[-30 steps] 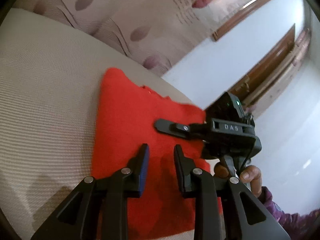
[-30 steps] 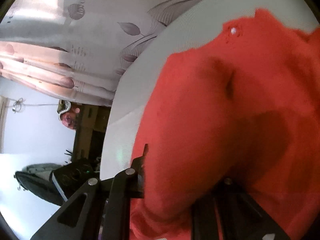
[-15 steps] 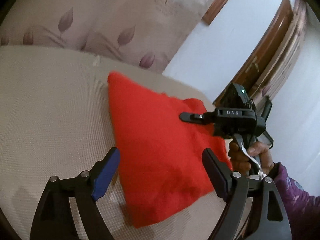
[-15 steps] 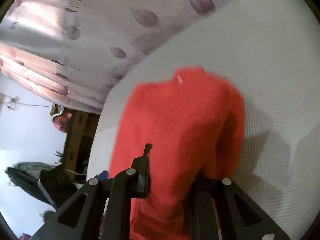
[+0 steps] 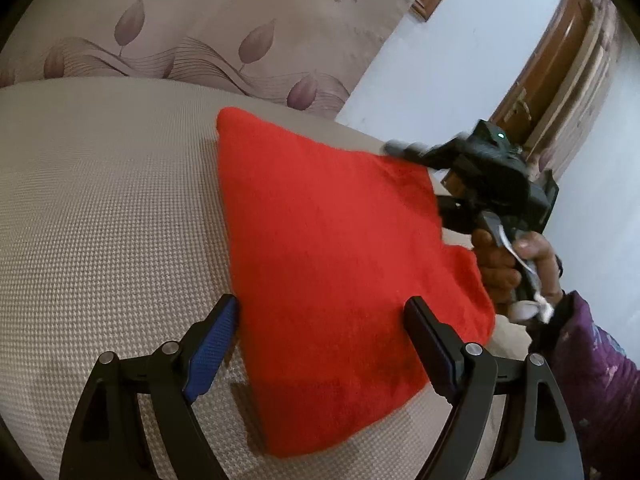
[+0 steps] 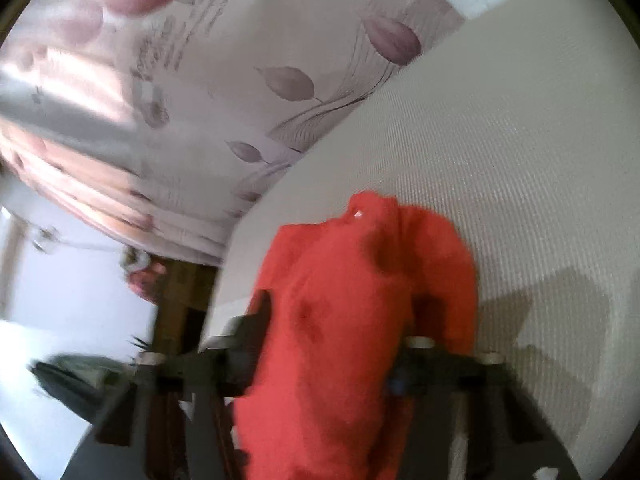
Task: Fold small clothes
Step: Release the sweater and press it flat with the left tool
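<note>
A red fleece garment [image 5: 332, 264] lies folded on the beige woven surface [image 5: 112, 208]. My left gripper [image 5: 320, 304] stands open just above its near edge. The blue-padded finger is past the cloth's left side, the other finger is over the cloth, and neither pad presses it. At the garment's far right corner my right gripper [image 5: 404, 150] pinches the cloth, with a person's hand [image 5: 500, 256] on its grip. The right wrist view is blurred. There the red garment [image 6: 352, 320] bunches up between the fingers of my right gripper [image 6: 336, 328], whose jaws are closing on it.
A leaf-patterned curtain [image 5: 200, 32] hangs behind the surface. A white wall and a brown wooden door [image 5: 560, 60] lie to the right. A purple sleeve [image 5: 592, 360] is at the right edge. Bare woven surface stretches to the left of the garment.
My left jaws have opened wide and let go of the cloth, then drawn back toward its near edge. My right gripper has moved off to the far right corner, still gripping the cloth.
</note>
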Demonstrator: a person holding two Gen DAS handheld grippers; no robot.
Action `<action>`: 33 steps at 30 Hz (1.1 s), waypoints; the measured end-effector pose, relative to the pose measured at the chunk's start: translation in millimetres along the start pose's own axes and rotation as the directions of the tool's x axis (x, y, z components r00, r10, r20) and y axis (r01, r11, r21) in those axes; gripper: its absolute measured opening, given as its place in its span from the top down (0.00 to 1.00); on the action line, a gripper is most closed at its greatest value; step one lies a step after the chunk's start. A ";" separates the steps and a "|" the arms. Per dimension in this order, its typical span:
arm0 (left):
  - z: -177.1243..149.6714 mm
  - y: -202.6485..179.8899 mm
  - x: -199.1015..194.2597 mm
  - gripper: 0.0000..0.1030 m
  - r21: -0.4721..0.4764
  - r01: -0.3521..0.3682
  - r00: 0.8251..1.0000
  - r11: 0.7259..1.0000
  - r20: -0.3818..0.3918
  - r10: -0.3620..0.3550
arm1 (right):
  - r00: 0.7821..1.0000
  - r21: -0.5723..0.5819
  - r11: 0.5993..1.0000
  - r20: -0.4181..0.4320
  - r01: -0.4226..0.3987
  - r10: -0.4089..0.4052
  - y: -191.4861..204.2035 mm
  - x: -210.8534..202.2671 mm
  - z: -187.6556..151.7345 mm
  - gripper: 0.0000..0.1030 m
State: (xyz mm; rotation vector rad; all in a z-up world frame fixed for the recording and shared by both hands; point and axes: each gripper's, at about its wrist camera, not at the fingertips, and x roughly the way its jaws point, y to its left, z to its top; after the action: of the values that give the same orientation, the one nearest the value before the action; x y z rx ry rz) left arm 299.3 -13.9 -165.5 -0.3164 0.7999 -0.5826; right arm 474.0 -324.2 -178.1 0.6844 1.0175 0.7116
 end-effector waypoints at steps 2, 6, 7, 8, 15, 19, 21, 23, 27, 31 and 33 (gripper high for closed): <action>0.0 4.6 -1.3 0.18 -0.026 0.019 1.000 0.999 0.011 -0.019 | 1.000 -0.034 0.999 -0.009 -0.004 0.004 8.0 8.2 6.6 0.92; -3.6 8.9 -2.2 0.18 -0.055 0.052 0.998 0.997 0.035 -0.050 | 0.985 -0.131 0.980 0.066 -0.150 0.160 25.9 0.7 29.4 0.92; -6.0 8.8 -1.1 0.18 -0.053 0.053 0.998 0.997 0.038 -0.051 | 0.983 -0.101 0.982 0.072 -0.161 0.169 16.4 1.5 34.2 0.92; -8.0 8.2 0.8 0.18 -0.049 0.048 0.998 0.998 0.034 -0.047 | 0.984 -0.075 0.985 0.074 -0.154 0.160 5.8 3.6 36.4 0.92; -22.4 9.6 17.1 0.18 -0.078 0.075 0.997 0.994 -0.007 -0.076 | 0.994 0.086 0.990 0.018 -0.109 0.108 -52.9 19.4 19.6 0.86; -21.9 12.7 16.6 0.18 -0.096 0.073 0.997 0.993 -0.001 -0.073 | 0.988 0.078 0.993 0.140 -0.083 0.071 -41.0 -26.1 1.9 0.59; -22.9 14.5 14.9 0.18 -0.103 0.080 0.997 0.991 0.008 -0.080 | 0.989 0.040 0.997 0.132 -0.067 0.062 -25.6 -44.0 -13.4 0.53; -23.4 15.4 14.1 0.18 -0.107 0.079 0.997 0.991 0.014 -0.078 | 0.994 -0.015 0.998 0.086 -0.061 0.062 -7.0 -56.1 -38.6 0.53; -24.5 17.0 11.7 0.18 -0.113 0.074 0.997 0.991 0.027 -0.071 | 1.000 -0.066 0.998 -0.012 0.002 -0.003 14.7 -53.1 -83.9 0.50; -25.6 16.2 10.7 0.18 -0.108 0.064 0.998 0.992 0.034 -0.061 | 0.995 -0.100 0.994 -0.087 0.033 -0.042 23.7 -31.6 -108.6 0.72; -26.0 15.4 9.2 0.18 -0.103 0.062 0.997 0.993 0.041 -0.058 | 0.994 -0.073 0.996 -0.094 0.051 -0.057 20.8 -27.3 -112.1 0.95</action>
State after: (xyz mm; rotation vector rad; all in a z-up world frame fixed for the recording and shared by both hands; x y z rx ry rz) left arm 290.6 -8.4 -195.5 -0.4473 0.7882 -0.5906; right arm 357.7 -314.3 -189.1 0.5633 1.0902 0.7356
